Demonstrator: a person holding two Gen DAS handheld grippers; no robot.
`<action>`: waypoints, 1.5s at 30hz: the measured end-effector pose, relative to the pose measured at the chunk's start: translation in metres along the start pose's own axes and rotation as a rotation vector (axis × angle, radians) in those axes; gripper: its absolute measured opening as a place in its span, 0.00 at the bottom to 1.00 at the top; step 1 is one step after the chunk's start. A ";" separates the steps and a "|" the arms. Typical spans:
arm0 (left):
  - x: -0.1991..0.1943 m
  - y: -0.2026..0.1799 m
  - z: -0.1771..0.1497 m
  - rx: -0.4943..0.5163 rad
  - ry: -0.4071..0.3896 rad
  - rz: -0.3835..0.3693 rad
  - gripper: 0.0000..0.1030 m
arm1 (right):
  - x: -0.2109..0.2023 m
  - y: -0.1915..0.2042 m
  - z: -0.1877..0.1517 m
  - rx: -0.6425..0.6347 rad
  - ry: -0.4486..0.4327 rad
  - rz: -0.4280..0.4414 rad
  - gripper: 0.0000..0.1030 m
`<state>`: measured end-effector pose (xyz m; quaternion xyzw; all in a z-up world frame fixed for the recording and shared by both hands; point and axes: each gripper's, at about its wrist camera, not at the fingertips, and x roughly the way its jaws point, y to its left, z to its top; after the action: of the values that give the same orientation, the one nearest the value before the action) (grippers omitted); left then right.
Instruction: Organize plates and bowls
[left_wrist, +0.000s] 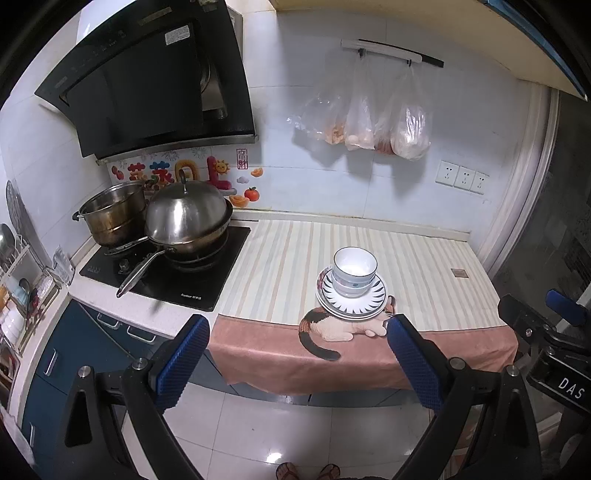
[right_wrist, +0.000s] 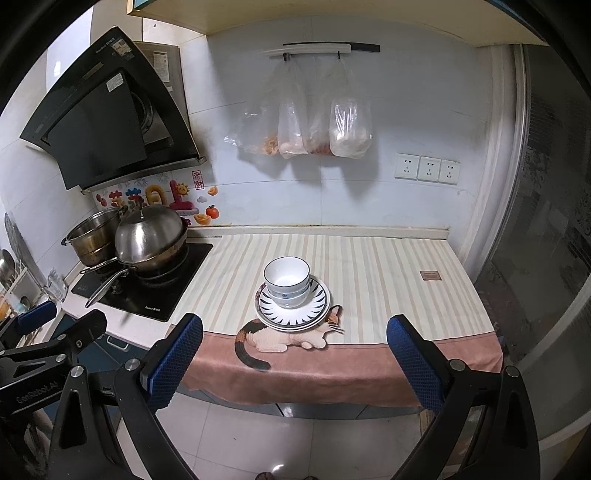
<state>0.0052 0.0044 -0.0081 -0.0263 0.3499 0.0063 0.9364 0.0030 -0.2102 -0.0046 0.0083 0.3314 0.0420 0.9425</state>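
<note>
Hovering well back from the tabletop (left_wrist: 424, 254) with left gripper (left_wrist: 297, 356) fingers (left_wrist: 183, 362) spread wide — gripping nothing, touching nothing. Holding right gripper (right_wrist: 295, 356) fingers (right_wrist: 415, 363) just as wide apart and empty, out over the floor. Sitting near the tabletop's front edge on a striped cloth (right_wrist: 388, 266) — stacked white bowls (right_wrist: 287, 280) nesting upright on stacked plates (right_wrist: 314, 308), partly covering a cat print (right_wrist: 291, 338).

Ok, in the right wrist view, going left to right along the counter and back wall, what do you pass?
Steel pot → lidded wok → stack of bowls on the plates → brown tag on the striped cloth; wall sockets are above, at the right.
</note>
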 end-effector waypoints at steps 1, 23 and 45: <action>0.000 -0.001 0.000 -0.002 0.000 0.000 0.96 | -0.001 0.000 0.000 0.001 -0.001 0.000 0.99; -0.002 -0.014 0.005 0.003 0.000 0.005 0.96 | -0.001 -0.002 0.000 0.008 0.000 -0.014 0.99; 0.000 -0.021 0.008 0.000 0.005 0.005 0.96 | 0.001 0.000 -0.005 0.029 0.009 -0.016 0.99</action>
<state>0.0111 -0.0164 -0.0010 -0.0252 0.3522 0.0086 0.9355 0.0003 -0.2098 -0.0095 0.0191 0.3365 0.0299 0.9410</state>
